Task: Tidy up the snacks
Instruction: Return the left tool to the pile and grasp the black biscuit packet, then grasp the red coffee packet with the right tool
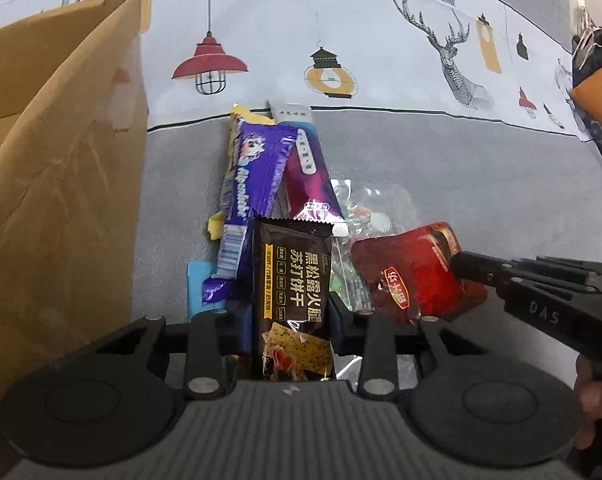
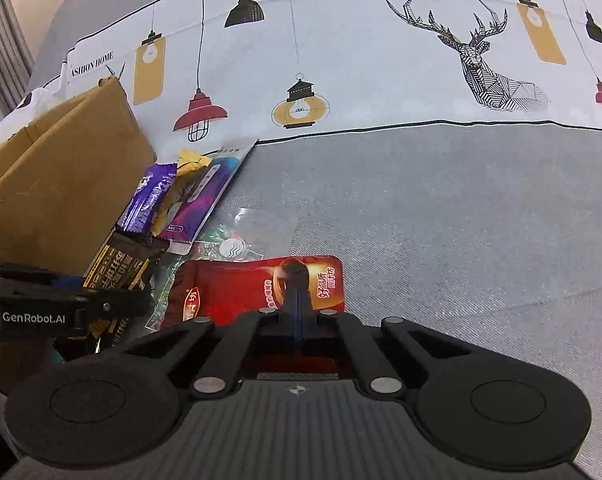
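My left gripper is shut on a black cracker packet and grips its lower part; the packet also shows in the right wrist view. My right gripper is shut on a red snack pouch, its fingers pressed together over the pouch's near edge. The pouch lies right of the black packet in the left wrist view, with the right gripper on its right edge. A purple chocolate bar, a purple-and-grey sachet and a clear candy bag lie in a pile behind.
An open cardboard box stands to the left of the pile, and it also shows in the right wrist view. Everything lies on a grey bedsheet with a white printed band of lamps and deer. A yellow wrapper sticks out behind the pile.
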Tool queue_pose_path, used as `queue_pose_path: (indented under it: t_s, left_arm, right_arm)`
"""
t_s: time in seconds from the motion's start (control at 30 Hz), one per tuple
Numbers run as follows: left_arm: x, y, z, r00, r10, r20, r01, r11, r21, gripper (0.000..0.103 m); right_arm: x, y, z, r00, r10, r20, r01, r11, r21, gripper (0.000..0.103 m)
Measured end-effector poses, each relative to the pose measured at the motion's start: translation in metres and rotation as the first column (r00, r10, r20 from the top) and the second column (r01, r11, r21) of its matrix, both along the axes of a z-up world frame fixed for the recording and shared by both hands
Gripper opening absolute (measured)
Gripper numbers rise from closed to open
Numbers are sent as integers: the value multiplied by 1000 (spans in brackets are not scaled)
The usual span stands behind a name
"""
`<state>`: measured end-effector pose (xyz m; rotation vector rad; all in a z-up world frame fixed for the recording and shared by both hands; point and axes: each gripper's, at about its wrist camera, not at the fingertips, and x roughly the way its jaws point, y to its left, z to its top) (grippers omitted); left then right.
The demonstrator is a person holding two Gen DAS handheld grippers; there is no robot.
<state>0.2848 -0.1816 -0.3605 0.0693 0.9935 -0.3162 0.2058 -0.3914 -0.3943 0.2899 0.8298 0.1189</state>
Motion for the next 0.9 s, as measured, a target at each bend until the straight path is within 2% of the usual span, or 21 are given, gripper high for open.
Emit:
queue_pose_path:
  t_s: [0.03, 0.07, 0.1, 0.13, 0.17, 0.2, 0.23, 0.3, 0.37, 0.47, 0.5, 0.57, 0.67, 0.7, 0.73, 0.77, 0.8, 0.83, 0.9]
  left_arm:
    - [-1, 1, 0, 1000, 2, -7, -2, 1000, -3, 40]
    - [-1, 2, 0, 1000, 4, -15, -4, 1000, -7, 40]
    - [-1, 4, 0, 1000, 7, -22, -7, 1000, -12, 40]
    - [-2, 5, 0, 1000, 9, -28, -9, 1000, -17, 40]
    - [-2, 6, 0, 1000, 6, -30, -6, 1000, -17, 40]
    - [-3, 6, -1, 1000, 5, -30, -5, 1000, -15, 40]
    - [-4, 6, -1, 1000, 5, -29, -6, 1000, -14, 40]
    - [-4, 5, -2, 1000, 6, -27, -6, 1000, -13, 40]
    - [-4, 6, -2, 1000, 7, -25, -7, 1000, -18, 40]
    - [-3, 7, -2, 1000, 3, -30, -4, 1000, -26, 40]
    - [-3, 8, -2, 999, -2, -32, 2, 1000, -29, 40]
    - [-3, 9, -2, 999, -12, -33, 11, 999, -34, 40]
    - [-3, 9, -3, 999, -27, -32, 26, 999, -36, 40]
    - [-3, 8, -3, 999, -30, -31, 29, 999, -35, 40]
    - [-3, 8, -3, 999, -32, -32, 31, 999, -32, 40]
    - [-3, 7, -4, 999, -32, -36, 31, 999, -28, 40]
    - [-2, 7, -4, 999, -27, -41, 25, 999, -29, 40]
    - [0, 7, -3, 998, -24, -51, 22, 999, -34, 39]
    - [2, 8, -2, 998, -19, -59, 17, 999, -41, 37]
  right_arm:
    - [-1, -1, 0, 1000, -3, -4, 3, 1000, 12, 1]
    - [-2, -2, 3, 1000, 7, -10, -7, 1000, 24, 1]
    - [-3, -1, 5, 1000, 19, -15, -19, 1000, 11, 11]
    - [-3, 2, 7, 999, 37, -22, -37, 999, -21, 38]
    - [-5, 4, 9, 998, 61, -21, -63, 996, -61, 57]
    - [-8, 7, 11, 994, 107, -16, -108, 989, -100, 89]
    - [-11, 11, 11, 988, 156, -14, -156, 978, -139, 99]
    - [-16, 19, 8, 977, 209, -33, -211, 951, -227, 98]
    - [-18, 24, 1, 971, 234, -54, -240, 934, -263, 96]
    - [-13, 31, 3, 961, 275, -6, -265, 919, -292, 96]
    - [-11, 35, 5, 950, 312, 15, -292, 904, -313, 97]
    - [-4, 43, 6, 913, 407, 23, -373, 857, -355, 98]
    - [9, 49, 5, 834, 551, 30, -488, 762, -425, 102]
    - [17, 47, 4, 808, 589, 23, -528, 741, -415, 102]
    - [24, 44, 3, 797, 603, 16, -552, 740, -385, 102]
    - [33, 39, 0, 797, 604, 4, -570, 754, -326, 101]
    - [42, 28, -5, 808, 589, -17, -578, 786, -221, 98]
    - [45, 19, -6, 827, 561, -6, -555, 817, -157, 85]
    - [39, 3, -2, 886, 463, 34, -457, 883, -111, 65]
